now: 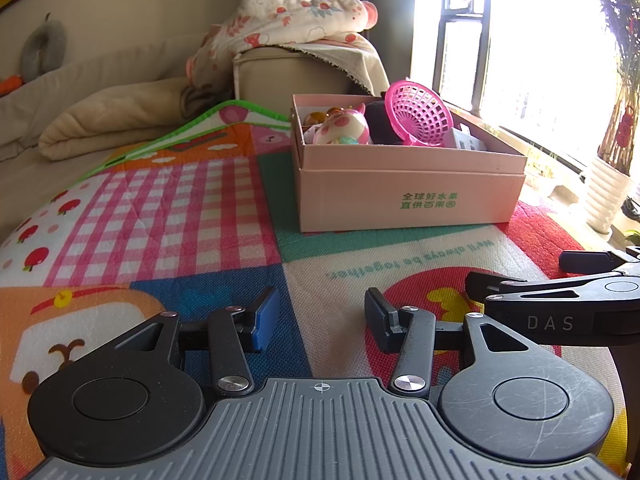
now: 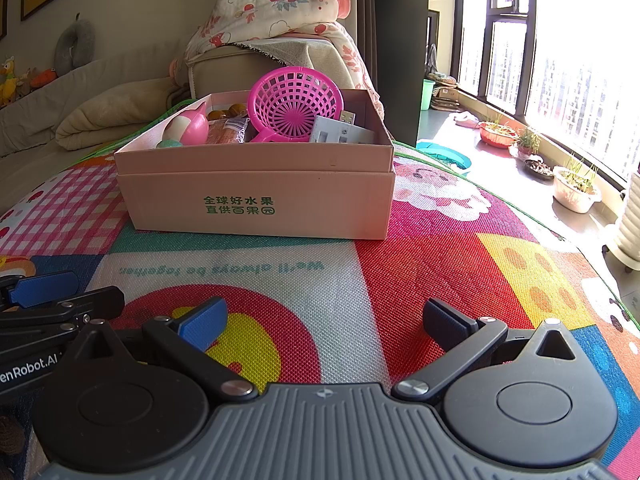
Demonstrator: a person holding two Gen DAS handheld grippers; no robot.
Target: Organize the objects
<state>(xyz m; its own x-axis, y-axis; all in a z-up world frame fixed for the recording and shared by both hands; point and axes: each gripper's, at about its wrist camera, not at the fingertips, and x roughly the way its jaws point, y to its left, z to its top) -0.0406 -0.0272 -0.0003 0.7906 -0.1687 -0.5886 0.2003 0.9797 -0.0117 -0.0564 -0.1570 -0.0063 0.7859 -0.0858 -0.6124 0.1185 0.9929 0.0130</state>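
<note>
Sitting on the mat [image 2: 420,272], well ahead of both grippers, the box [image 2: 256,200] holds a pink basket [image 2: 294,108], a plush toy [image 2: 192,128] and smaller bits too jumbled to name. Its cardboard walls look light but bendable, so a grip on a top edge near a corner seems safest (the basket's lattice rim would also pinch easily). The left gripper [image 1: 322,320] and right gripper [image 2: 324,324] hang side by side, angled down, jaws parted and empty.

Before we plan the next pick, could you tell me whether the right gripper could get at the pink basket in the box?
Probably yes: the right gripper is open and empty, and the pink basket sticks out above the box rim.
</note>
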